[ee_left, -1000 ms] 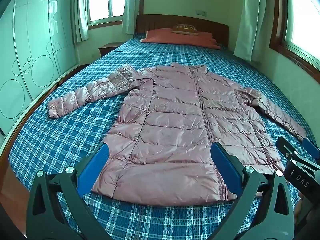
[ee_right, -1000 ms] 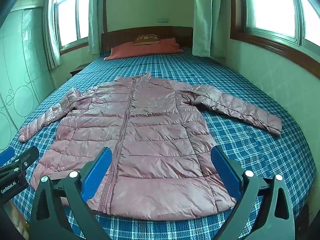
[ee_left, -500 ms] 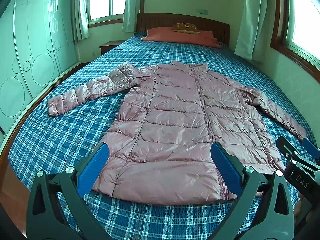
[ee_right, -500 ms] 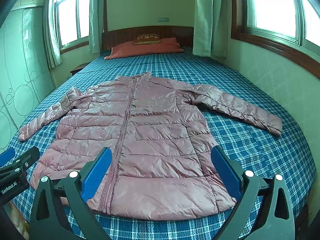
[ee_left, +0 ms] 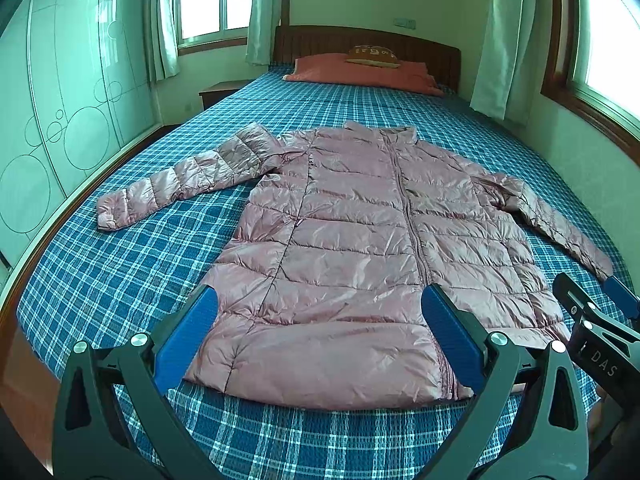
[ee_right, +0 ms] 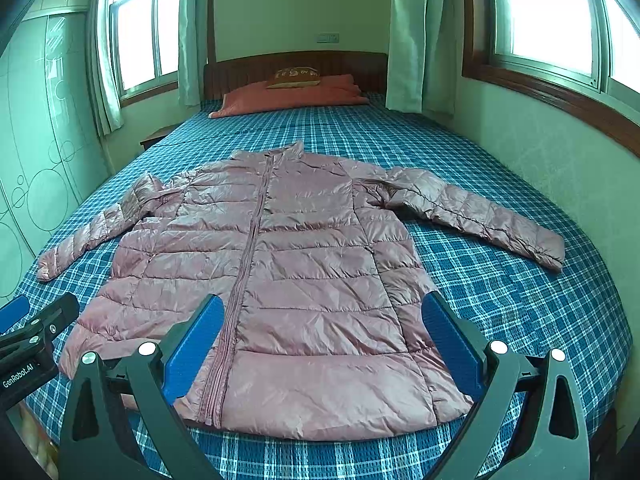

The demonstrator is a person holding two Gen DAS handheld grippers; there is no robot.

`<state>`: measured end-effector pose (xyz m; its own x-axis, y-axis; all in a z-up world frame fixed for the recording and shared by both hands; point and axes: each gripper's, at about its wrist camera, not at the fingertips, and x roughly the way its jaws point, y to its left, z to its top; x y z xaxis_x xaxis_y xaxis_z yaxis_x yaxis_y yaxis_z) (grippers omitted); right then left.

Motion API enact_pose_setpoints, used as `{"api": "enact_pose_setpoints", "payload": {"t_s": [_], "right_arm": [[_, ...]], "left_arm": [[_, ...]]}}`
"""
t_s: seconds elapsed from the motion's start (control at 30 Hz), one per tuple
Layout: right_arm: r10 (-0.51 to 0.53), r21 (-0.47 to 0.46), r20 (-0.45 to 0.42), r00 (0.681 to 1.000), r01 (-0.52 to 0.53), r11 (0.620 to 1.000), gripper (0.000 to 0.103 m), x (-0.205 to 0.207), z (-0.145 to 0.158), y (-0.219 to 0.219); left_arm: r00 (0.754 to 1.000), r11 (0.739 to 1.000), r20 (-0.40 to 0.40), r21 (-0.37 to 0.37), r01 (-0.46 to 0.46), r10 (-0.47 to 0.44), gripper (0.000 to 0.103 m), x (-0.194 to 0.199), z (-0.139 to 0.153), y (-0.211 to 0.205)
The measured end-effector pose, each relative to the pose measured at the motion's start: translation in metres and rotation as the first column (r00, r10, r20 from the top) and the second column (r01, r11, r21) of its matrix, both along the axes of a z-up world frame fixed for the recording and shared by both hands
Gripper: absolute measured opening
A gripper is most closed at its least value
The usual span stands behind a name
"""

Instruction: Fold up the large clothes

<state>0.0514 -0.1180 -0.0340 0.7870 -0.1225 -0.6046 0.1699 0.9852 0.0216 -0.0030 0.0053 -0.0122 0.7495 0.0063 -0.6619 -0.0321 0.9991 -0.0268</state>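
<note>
Black left gripper (ee_left: 320,334) frame, 2 blue pads, silver screws; right gripper (ee_right: 324,334) alike ("GenRobot.AI" lettering).
</note>
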Motion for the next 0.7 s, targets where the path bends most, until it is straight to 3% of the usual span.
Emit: {"api": "enact_pose_setpoints", "payload": {"t_s": [0.7], "right_arm": [[-0.001,-0.001,-0.001,1.0,0.001,1.0,0.098,0.0004,-0.0003,0.0017]], "left_arm": [[1.0,1.0,-0.003,-0.003,0.002,-0.002,0.101,0.0009,0.0005,0.0001]]}}
